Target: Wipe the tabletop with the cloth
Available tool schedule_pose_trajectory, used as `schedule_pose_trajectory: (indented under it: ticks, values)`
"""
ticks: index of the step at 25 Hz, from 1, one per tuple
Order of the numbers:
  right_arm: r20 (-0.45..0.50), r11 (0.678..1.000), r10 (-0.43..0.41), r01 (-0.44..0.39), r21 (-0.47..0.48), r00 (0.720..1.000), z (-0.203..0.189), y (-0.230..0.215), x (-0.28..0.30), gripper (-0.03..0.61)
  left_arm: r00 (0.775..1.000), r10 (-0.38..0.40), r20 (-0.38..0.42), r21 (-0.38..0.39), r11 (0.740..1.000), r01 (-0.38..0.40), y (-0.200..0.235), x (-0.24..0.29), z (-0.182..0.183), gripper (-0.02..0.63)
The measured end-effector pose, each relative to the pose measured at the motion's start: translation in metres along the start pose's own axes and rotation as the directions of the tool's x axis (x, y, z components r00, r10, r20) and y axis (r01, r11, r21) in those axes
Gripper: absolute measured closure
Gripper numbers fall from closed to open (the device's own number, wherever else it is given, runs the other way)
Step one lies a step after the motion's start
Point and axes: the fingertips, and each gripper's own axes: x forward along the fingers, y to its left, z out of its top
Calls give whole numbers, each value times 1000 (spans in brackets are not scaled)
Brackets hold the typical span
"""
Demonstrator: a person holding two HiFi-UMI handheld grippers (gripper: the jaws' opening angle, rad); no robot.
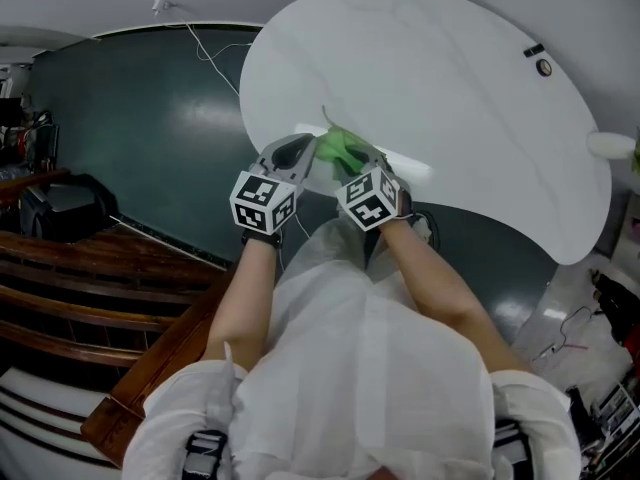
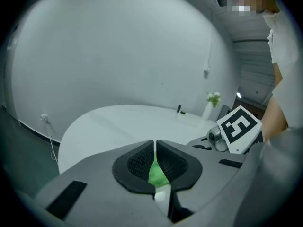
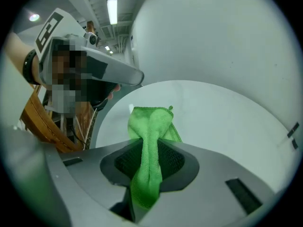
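Observation:
A green cloth (image 1: 341, 147) hangs bunched between my two grippers, just above the near edge of the white rounded tabletop (image 1: 440, 88). In the head view my left gripper (image 1: 308, 150) and right gripper (image 1: 360, 155) meet at the cloth. The right gripper (image 3: 150, 143) is shut on a thick fold of the cloth (image 3: 150, 126), which sticks out past the jaws over the table (image 3: 222, 112). The left gripper (image 2: 155, 144) is shut too, with a thin strip of the cloth (image 2: 156, 172) pinched between its pads. The right gripper's marker cube (image 2: 239, 126) shows close beside it.
A small black object (image 1: 543, 66) lies near the table's far right edge, and a white vase with a plant (image 2: 212, 101) stands beyond it. Dark floor (image 1: 130, 128) with a white cable (image 1: 212, 56) lies to the left. Wooden steps (image 1: 90, 278) sit at lower left.

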Motion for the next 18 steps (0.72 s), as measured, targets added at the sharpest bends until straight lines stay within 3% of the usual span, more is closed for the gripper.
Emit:
schedule_pose_trajectory:
  ticks: [8, 12, 18]
  values:
    - [2, 970, -154, 151, 193, 988, -68, -106, -67, 495, 993, -106, -49, 47, 993, 108, -91, 64, 9, 584]
    - [-19, 928, -241, 237, 289, 970, -126, -162, -116, 495, 985, -156, -71, 58, 985, 160, -143, 98, 9, 584]
    - [-78, 836, -367, 365, 410, 927, -218, -230, -196, 495, 974, -209, -85, 74, 974, 215, -206, 136, 9, 584]
